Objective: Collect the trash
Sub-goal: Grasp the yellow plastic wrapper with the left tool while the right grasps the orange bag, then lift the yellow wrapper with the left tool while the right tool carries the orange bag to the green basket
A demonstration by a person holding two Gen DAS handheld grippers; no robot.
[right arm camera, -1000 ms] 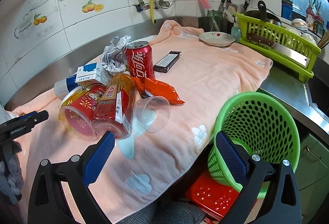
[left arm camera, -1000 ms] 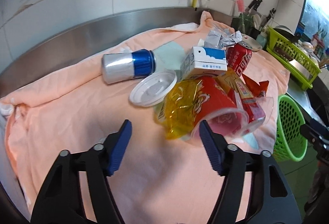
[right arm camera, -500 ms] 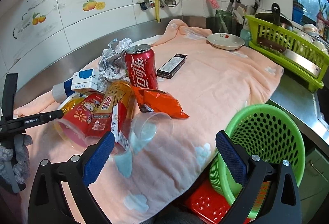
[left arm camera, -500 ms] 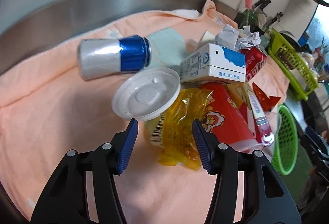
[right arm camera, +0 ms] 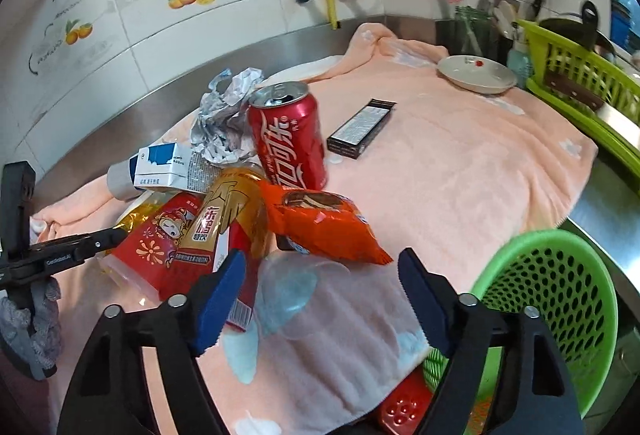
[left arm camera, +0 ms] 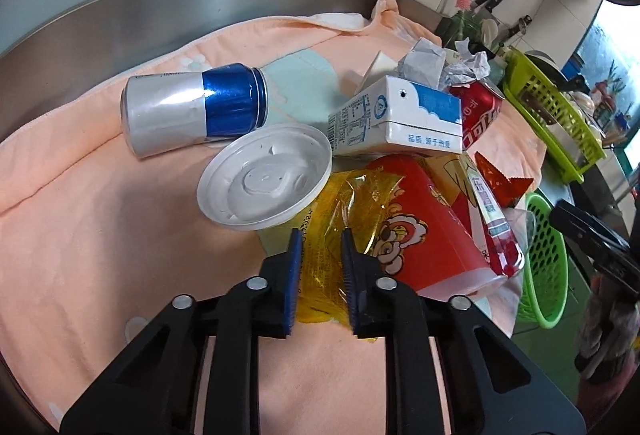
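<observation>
Left gripper (left arm camera: pixel 319 239) clenched on yellow wrapper (left arm camera: pixel 344 203) for binning; right gripper (right arm camera: pixel 320 275) released, green basket (right arm camera: pixel 560 299) at four o'clock.

A steel counter (right arm camera: pixel 612 195) carries a peach towel (right arm camera: pixel 460 175) spread over it. On the towel, taking the upright red can (right arm camera: pixel 288 139) as landmark: crumpled foil (right arm camera: pixel 224 115) touches its left side, a dark flat box (right arm camera: pixel 362 127) lies just right, a white dish (right arm camera: pixel 476 75) sits well beyond that, an orange snack bag (right arm camera: pixel 324 227) lies just in front, and a clear cup (right arm camera: pixel 288 291) on its side nearer still
</observation>
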